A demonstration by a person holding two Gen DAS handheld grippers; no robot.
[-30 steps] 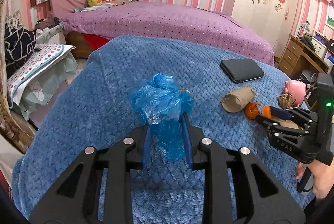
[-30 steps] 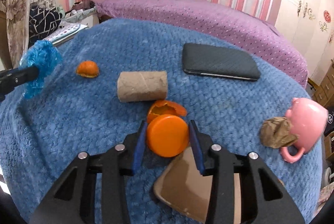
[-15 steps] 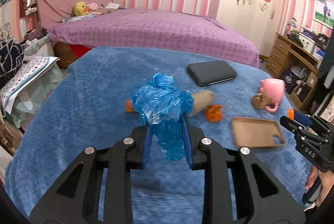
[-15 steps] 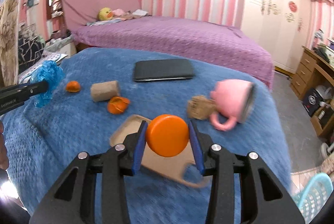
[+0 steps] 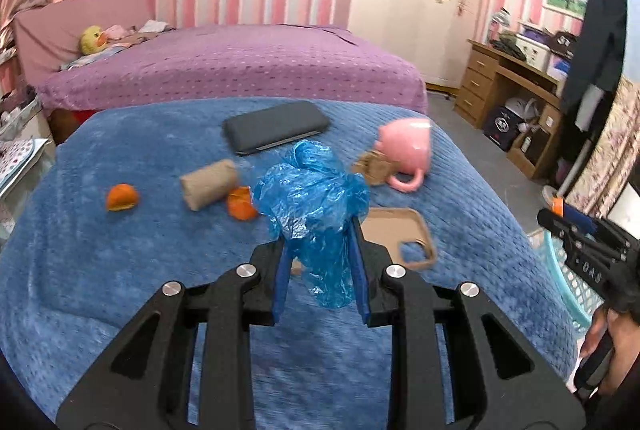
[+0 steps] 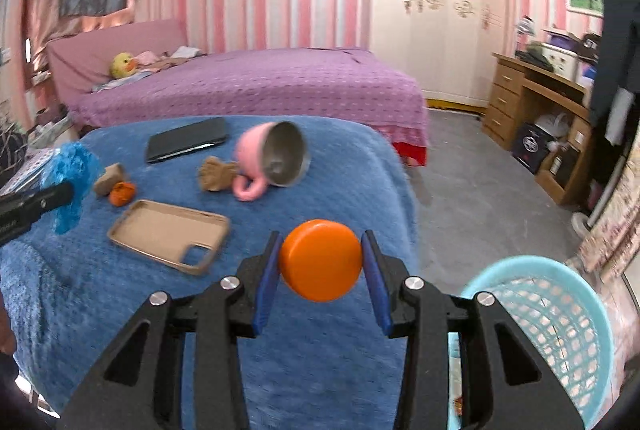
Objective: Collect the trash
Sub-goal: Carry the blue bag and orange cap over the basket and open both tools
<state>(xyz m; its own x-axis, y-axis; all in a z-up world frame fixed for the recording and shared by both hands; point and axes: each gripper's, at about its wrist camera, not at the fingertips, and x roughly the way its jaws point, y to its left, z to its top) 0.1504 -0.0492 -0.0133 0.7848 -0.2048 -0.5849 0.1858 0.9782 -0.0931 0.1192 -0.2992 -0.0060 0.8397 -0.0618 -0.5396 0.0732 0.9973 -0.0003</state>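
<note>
The left gripper [image 5: 320, 274] was clenched on a blue plastic bag [image 5: 312, 197], the right gripper [image 6: 320, 270] on an orange lid [image 6: 320, 260], just beside the basket [image 6: 560, 294]; neither was dropped in yet. A cardboard tube [image 5: 208, 183] and orange peels [image 5: 122, 197] lay farther from the basket, uncollected

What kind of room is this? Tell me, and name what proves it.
A bedroom in a home, most likely. A large bed with a purple cover fills the back, a wardrobe stands along the wall, and a wooden desk with drawers sits to the right.
</note>
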